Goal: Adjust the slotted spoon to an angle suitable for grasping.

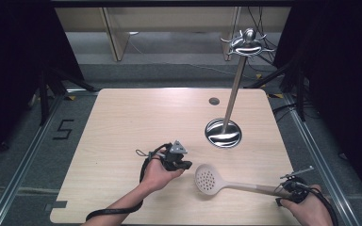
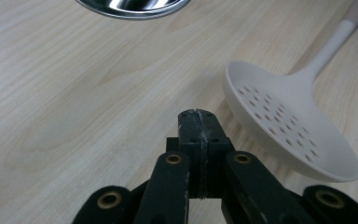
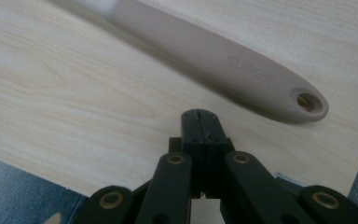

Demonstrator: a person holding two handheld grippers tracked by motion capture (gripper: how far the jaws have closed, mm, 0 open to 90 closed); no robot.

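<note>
Jaws pressed together on nothing at right gripper (image 3: 200, 122) and left gripper (image 2: 198, 122). Skimmer (image 1: 210, 179) flat on table (image 1: 122, 122) between them, handle end beside right gripper. Beyond, stand (image 1: 224, 132), top cut against clutter.

A steel utensil stand (image 1: 224, 132) rises from the wooden table (image 1: 122, 122), hooks on top.

Table (image 1: 122, 122) with skimmer (image 1: 207, 179), stand (image 1: 223, 133)
</note>
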